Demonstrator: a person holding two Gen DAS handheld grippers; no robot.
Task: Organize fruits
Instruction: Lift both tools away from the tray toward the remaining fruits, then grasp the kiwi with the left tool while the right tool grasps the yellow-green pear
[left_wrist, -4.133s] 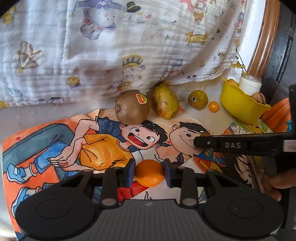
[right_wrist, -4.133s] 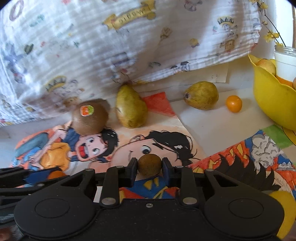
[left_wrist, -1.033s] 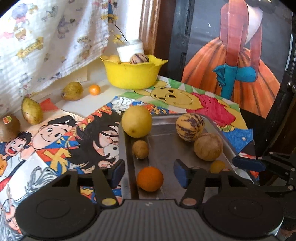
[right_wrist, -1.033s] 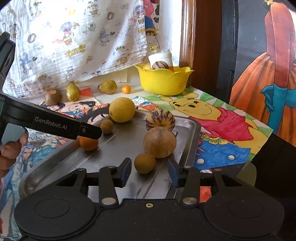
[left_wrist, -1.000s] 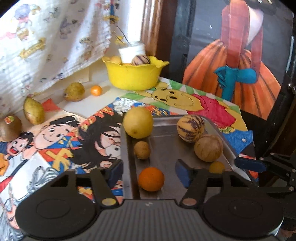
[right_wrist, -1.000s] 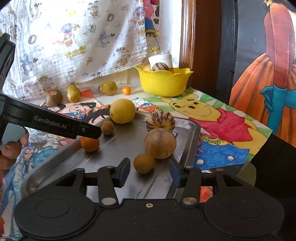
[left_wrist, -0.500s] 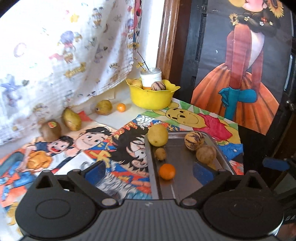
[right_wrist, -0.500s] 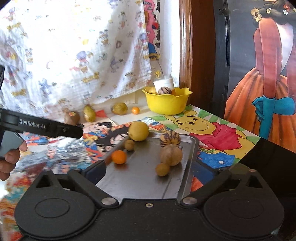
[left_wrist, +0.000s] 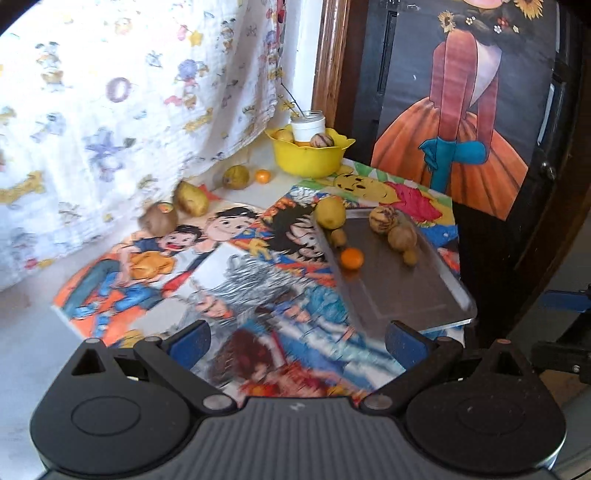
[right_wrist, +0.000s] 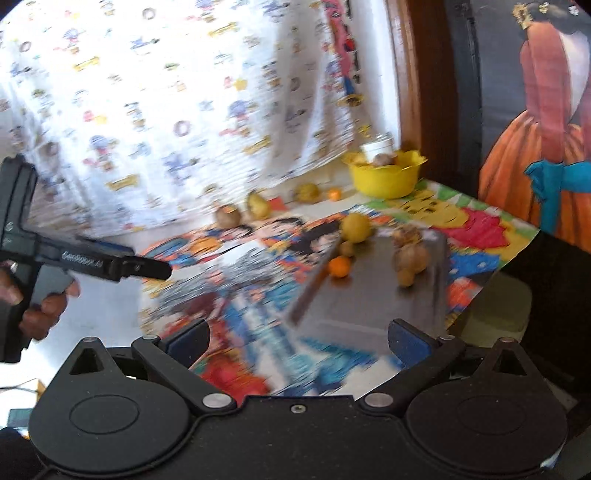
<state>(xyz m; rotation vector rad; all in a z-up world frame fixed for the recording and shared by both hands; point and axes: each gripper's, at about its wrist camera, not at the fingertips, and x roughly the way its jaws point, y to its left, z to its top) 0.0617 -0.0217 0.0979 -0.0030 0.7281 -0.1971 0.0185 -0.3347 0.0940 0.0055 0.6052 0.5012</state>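
A metal tray (left_wrist: 406, 295) (right_wrist: 362, 306) lies on the right of the table and holds several fruits: an orange (left_wrist: 351, 257) (right_wrist: 340, 266), a yellow round fruit (left_wrist: 330, 212) (right_wrist: 355, 228), a striped fruit (left_wrist: 383, 219), a tan round fruit (left_wrist: 402, 237) (right_wrist: 413, 258) and small brown ones. A kiwi (left_wrist: 158, 219) (right_wrist: 228, 216), two pears (left_wrist: 191, 198) (left_wrist: 235, 177) and a small orange (left_wrist: 263, 176) lie on the table at the back. My left gripper (left_wrist: 297, 338) and my right gripper (right_wrist: 297, 338) are both wide open, empty, raised and well back from the tray.
A yellow bowl (left_wrist: 308, 157) (right_wrist: 386, 177) with fruit and a white jar (left_wrist: 307, 125) stands at the back by a wooden frame. A cartoon-print cloth hangs behind the table. Cartoon posters cover the tabletop. The left gripper's body (right_wrist: 92, 264) and the hand holding it show at the left of the right wrist view.
Both grippers let go of their fruits on the tray, opened wide, and have pulled back and up from it. The orange and small brown fruit stay on the tray.
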